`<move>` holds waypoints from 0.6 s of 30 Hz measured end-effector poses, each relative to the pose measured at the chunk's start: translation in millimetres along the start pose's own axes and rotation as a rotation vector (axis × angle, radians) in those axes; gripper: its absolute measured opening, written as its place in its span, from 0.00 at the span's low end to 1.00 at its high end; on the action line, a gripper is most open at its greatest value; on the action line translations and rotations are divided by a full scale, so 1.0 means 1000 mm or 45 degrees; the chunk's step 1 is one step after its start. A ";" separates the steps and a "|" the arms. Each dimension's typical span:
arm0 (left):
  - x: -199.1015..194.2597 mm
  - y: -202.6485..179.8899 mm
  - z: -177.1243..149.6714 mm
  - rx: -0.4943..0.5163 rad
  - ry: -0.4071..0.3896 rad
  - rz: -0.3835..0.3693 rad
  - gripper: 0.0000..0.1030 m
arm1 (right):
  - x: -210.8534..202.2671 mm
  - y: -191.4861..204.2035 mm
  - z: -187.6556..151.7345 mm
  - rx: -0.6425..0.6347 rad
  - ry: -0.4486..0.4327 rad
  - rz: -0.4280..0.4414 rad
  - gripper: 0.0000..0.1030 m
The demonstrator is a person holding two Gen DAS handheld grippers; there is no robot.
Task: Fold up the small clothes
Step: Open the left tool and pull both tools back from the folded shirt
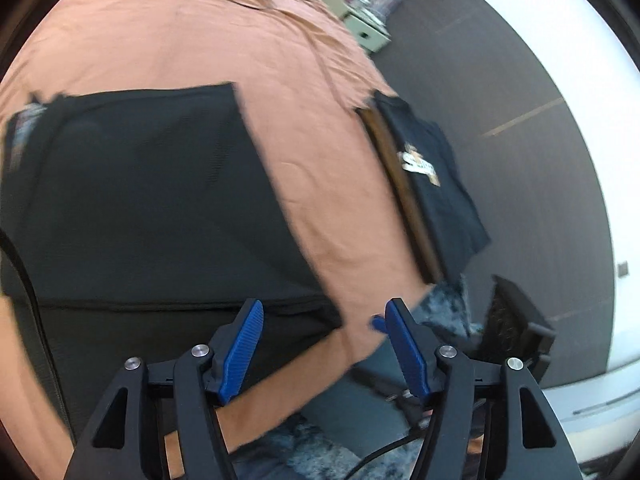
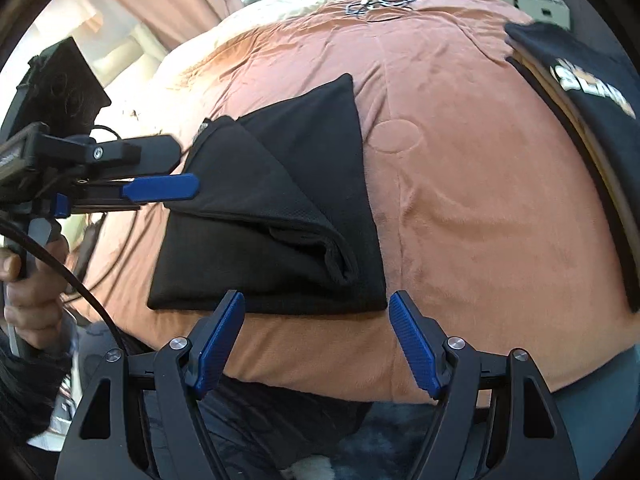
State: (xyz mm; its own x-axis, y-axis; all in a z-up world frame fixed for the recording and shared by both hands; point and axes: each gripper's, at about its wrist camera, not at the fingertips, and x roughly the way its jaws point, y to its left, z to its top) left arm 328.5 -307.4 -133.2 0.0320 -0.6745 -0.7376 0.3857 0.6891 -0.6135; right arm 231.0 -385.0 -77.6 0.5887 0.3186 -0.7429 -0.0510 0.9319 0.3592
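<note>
A black garment point(image 1: 140, 200) lies folded on the orange bedspread point(image 1: 200, 40), one flap turned diagonally over it point(image 2: 280, 220). My left gripper point(image 1: 325, 308) is open over the garment's near right corner, and nothing is pinched between its blue pads. In the right wrist view, one of the left gripper's fingers point(image 2: 160, 188) reaches in from the left to the garment's left edge. My right gripper point(image 2: 316, 298) is open and empty just short of the garment's near edge. A second black shirt point(image 2: 592, 92) with a printed logo lies folded at the bed's right side point(image 1: 432, 168).
The second shirt rests on a brown board point(image 1: 400, 184) at the bed's edge. Loose cables point(image 2: 380, 4) lie at the far end of the bed. A person's hand point(image 2: 32, 292) grips the left handle. A pale cabinet point(image 1: 368, 28) stands on dark floor point(image 1: 520, 80).
</note>
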 end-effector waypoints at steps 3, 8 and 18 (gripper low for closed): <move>-0.014 0.028 -0.007 -0.040 -0.024 0.102 0.63 | 0.007 0.006 0.006 -0.066 0.019 -0.043 0.61; -0.035 0.075 -0.025 -0.134 -0.050 0.224 0.63 | 0.026 0.010 0.019 -0.131 0.081 -0.083 0.42; -0.046 0.132 -0.070 -0.256 -0.026 0.373 0.63 | 0.053 0.013 0.037 -0.194 0.132 -0.098 0.10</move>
State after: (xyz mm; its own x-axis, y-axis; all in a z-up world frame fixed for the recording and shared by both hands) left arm 313.6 -167.3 -200.1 0.1341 -0.4440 -0.8859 0.1685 0.8912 -0.4211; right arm 290.9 -362.0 -91.2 0.5100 0.2543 -0.8217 -0.1351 0.9671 0.2154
